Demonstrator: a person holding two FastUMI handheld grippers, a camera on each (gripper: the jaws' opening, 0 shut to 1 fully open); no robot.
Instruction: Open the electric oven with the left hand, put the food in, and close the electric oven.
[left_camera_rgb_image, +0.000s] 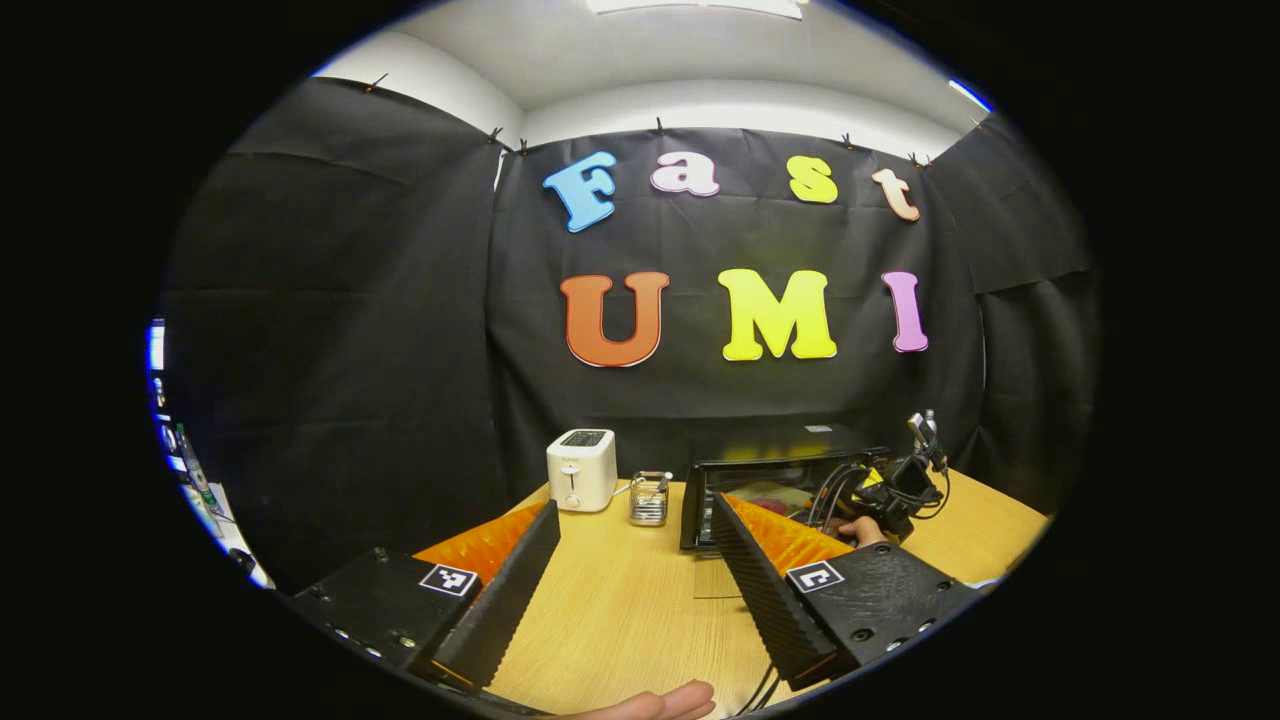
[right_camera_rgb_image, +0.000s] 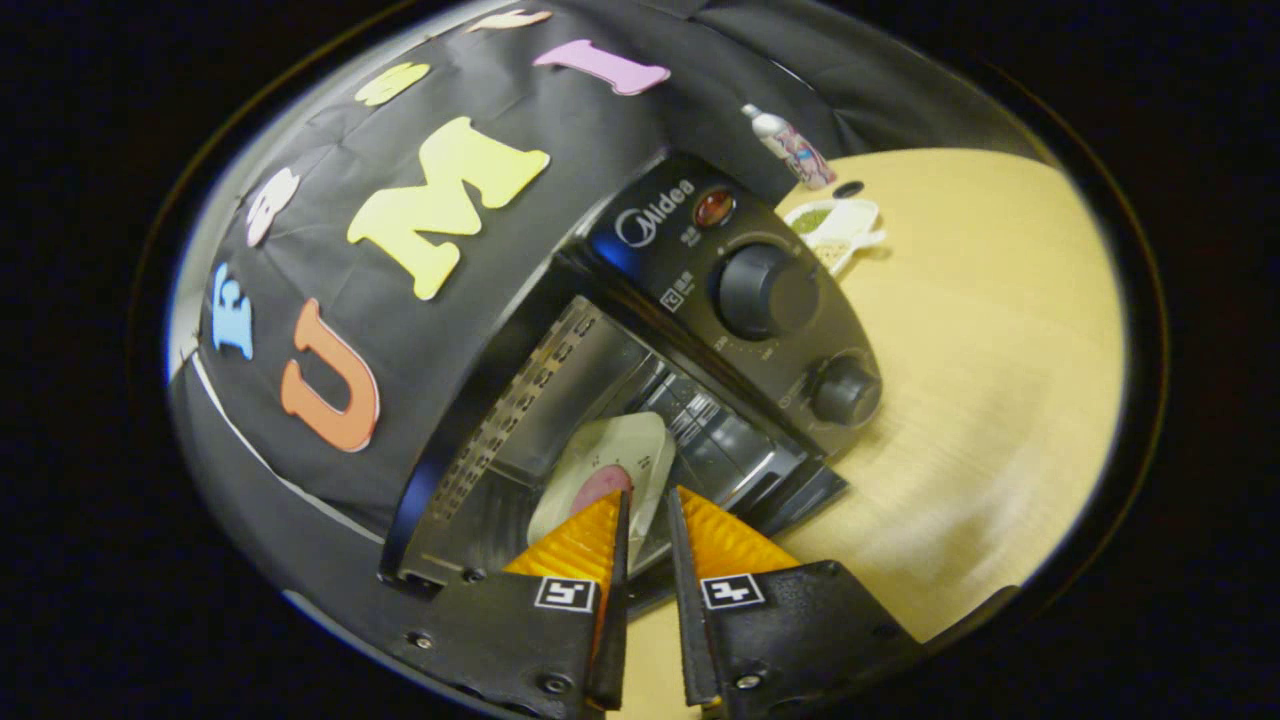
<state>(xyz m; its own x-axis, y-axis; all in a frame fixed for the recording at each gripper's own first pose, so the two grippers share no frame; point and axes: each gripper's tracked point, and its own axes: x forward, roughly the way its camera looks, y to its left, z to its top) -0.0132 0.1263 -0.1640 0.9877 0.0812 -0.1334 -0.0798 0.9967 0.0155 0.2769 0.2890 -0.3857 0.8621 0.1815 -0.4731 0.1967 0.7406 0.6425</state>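
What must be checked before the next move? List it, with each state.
1. Oven door down and open: ok.
2. Plate of food inside the cavity: ok.
3. Right gripper let go of the plate: cannot tell; its fingers are nearly together at the rim.
4. Right gripper clear of the door's swing: not ok; it is at the oven mouth.
5. Left gripper open and free to take the door: ok.

Left gripper (left_camera_rgb_image: 634, 570): 2 ribbed fingers on black screwed blocks, each bearing 1 square marker. Right gripper (right_camera_rgb_image: 646, 530): same build; black cables (left_camera_rgb_image: 835, 490) trail from it.
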